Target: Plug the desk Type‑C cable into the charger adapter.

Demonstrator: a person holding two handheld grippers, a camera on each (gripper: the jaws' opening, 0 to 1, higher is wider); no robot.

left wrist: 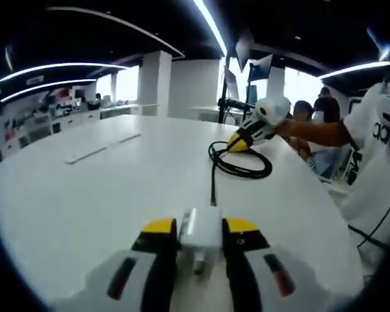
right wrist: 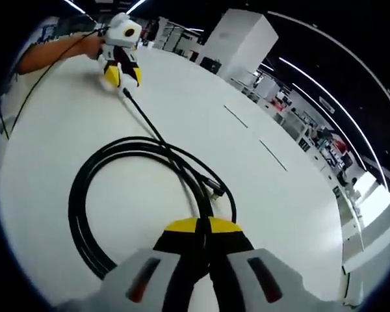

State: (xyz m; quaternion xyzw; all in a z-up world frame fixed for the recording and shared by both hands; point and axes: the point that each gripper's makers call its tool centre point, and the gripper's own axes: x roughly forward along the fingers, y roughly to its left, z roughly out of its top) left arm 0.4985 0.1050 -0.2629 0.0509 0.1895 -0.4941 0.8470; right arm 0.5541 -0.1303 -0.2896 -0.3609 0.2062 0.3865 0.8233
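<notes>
My left gripper (left wrist: 200,227) is shut on a white charger adapter (left wrist: 201,237), held low over the white table (left wrist: 84,201). A black cable (left wrist: 212,188) runs from the adapter's far face to a coil (left wrist: 244,170) further out. My right gripper (left wrist: 239,142) sits on that coil. In the right gripper view the right gripper (right wrist: 203,227) is shut on a strand of the black cable (right wrist: 104,195). A metal-tipped plug (right wrist: 216,190) lies loose just ahead of the jaws. One straight strand reaches the left gripper (right wrist: 121,75) at the far left, and the joint there is too small to read.
A person in a white shirt (left wrist: 377,149) stands at the table's right edge, with other people (left wrist: 312,110) behind. A thin white strip (left wrist: 94,153) lies on the table to the left. Shelves and desks (right wrist: 325,140) stand beyond the table's far edge.
</notes>
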